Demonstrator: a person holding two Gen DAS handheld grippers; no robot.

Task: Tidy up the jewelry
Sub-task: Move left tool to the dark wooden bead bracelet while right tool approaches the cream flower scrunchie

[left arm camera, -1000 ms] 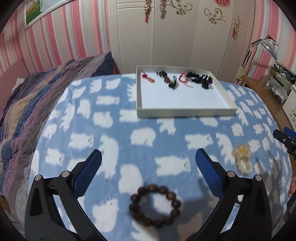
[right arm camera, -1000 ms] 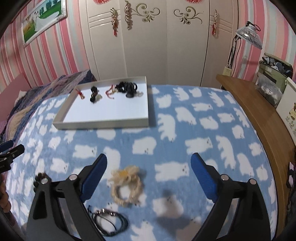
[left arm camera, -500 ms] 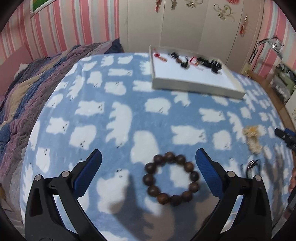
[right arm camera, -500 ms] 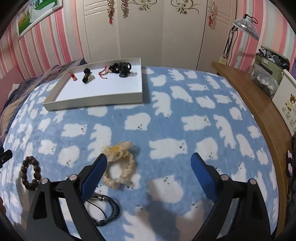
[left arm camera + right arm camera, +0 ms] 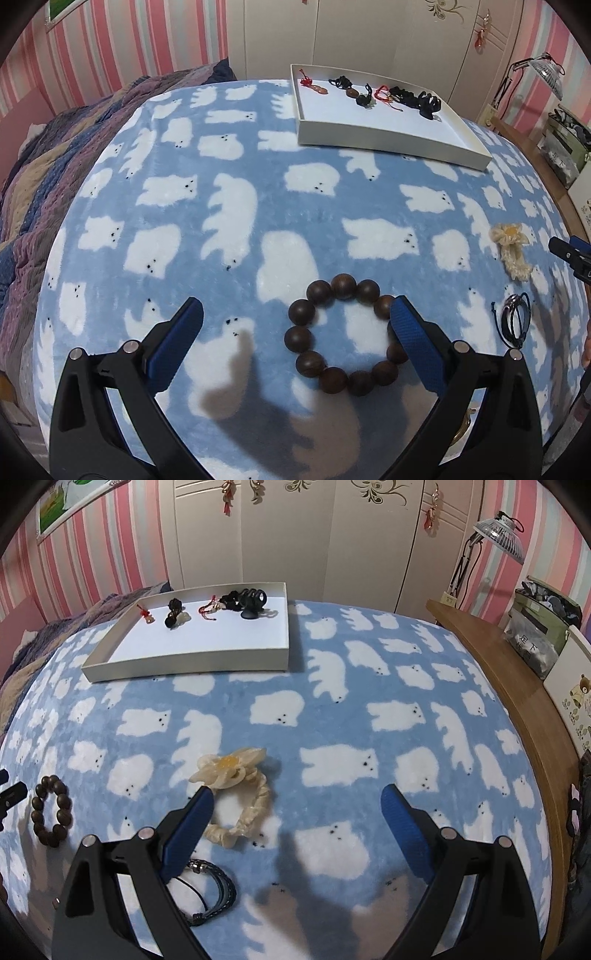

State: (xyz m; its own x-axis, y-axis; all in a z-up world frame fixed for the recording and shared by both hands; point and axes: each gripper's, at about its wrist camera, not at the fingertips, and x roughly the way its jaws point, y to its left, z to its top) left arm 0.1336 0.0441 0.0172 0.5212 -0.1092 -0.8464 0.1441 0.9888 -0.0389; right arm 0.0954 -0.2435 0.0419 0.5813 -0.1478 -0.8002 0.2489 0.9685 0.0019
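Your left gripper [image 5: 295, 325] is spread wide and grips nothing; the bead bracelet [image 5: 341, 338] lies flat on the blanket [image 5: 229, 236] at its right finger [image 5: 413, 343], whose tip overlaps the ring's right side, though you cannot tell from this angle whether the pad touches the beads. Your right gripper [image 5: 297, 810] is also wide open and empty; its left finger [image 5: 192, 827] overlaps the near-left part of the cream scrunchie [image 5: 236, 790], and contact there is likewise unclear. Nearest in the right wrist view, partly under that left finger, sits the black cord bracelet [image 5: 212, 890], just beside the scrunchie. The bead bracelet [image 5: 50, 810] lies well to the left of both, near the left gripper's tip at the frame edge. Farther back, well apart from the loose pieces, the white tray [image 5: 192, 664] rests on the blanket with several small dark and red pieces [image 5: 245, 600] in a row along its far wall. Beyond the tray stands the wardrobe [image 5: 314, 535]; a wooden ledge [image 5: 517, 686] runs along the blanket's right side.
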